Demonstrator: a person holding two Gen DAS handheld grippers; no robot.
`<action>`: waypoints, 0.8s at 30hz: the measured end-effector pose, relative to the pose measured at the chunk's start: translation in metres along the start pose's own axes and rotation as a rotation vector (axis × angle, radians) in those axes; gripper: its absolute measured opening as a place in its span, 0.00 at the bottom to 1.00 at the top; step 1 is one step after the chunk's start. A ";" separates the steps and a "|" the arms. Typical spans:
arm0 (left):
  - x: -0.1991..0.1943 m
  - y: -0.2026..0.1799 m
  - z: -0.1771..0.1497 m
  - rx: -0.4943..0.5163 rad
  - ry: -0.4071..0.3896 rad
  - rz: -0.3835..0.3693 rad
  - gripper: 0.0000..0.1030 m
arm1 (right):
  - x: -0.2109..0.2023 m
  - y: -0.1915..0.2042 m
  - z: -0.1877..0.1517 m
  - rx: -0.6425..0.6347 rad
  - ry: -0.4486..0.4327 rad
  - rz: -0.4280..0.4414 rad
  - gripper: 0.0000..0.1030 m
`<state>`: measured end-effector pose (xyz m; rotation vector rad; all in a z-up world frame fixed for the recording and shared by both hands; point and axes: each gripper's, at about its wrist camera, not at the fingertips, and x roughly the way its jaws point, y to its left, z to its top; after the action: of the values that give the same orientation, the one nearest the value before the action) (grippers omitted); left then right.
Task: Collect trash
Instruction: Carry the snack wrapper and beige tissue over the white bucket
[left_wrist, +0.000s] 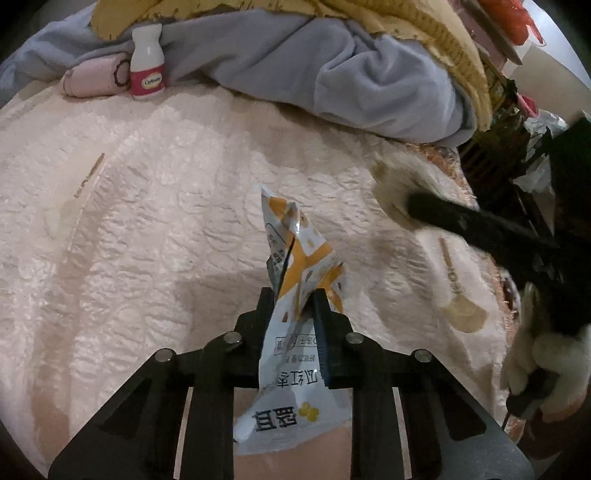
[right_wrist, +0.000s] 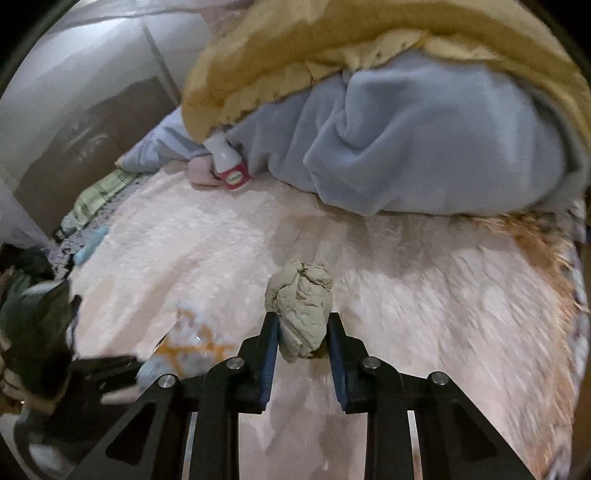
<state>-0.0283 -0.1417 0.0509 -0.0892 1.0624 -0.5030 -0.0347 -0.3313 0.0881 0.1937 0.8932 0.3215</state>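
nearest my left camera, the left tongs (left_wrist: 291, 295) were pinching a white-and-orange snack wrapper (left_wrist: 295, 266) at its crumpled waist, its top standing up above the pink bed cover (left_wrist: 147, 206). at far left a small white bottle (left_wrist: 147, 62) with a red label stood against the grey blanket (left_wrist: 295, 62), just beside a pink roll. further right, my right tongs (right_wrist: 303, 325) were closed around a wad of greyish tissue (right_wrist: 301, 310), though i could not tell whether both pads pressed it firmly.

my worry: the wrapper was slick and held by a narrow fold, so a quick swing could slide it free; the wad looked loosely caught and might drop. both tongs sat near each other, so crossing paths risked a knock.

open bed cover lay ahead and left; the blanket heap blocked the far side, and clutter crowded the bed's right edge.
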 end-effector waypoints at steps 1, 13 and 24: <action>-0.006 -0.004 -0.002 0.004 -0.005 -0.001 0.17 | -0.006 0.001 -0.004 0.003 -0.004 0.003 0.24; -0.045 -0.075 -0.029 0.111 -0.060 -0.028 0.16 | -0.089 0.014 -0.069 0.011 -0.062 -0.031 0.24; -0.055 -0.132 -0.050 0.180 -0.076 -0.040 0.16 | -0.147 0.001 -0.108 0.035 -0.105 -0.097 0.24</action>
<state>-0.1384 -0.2257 0.1112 0.0292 0.9385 -0.6252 -0.2052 -0.3790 0.1294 0.1970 0.8023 0.2041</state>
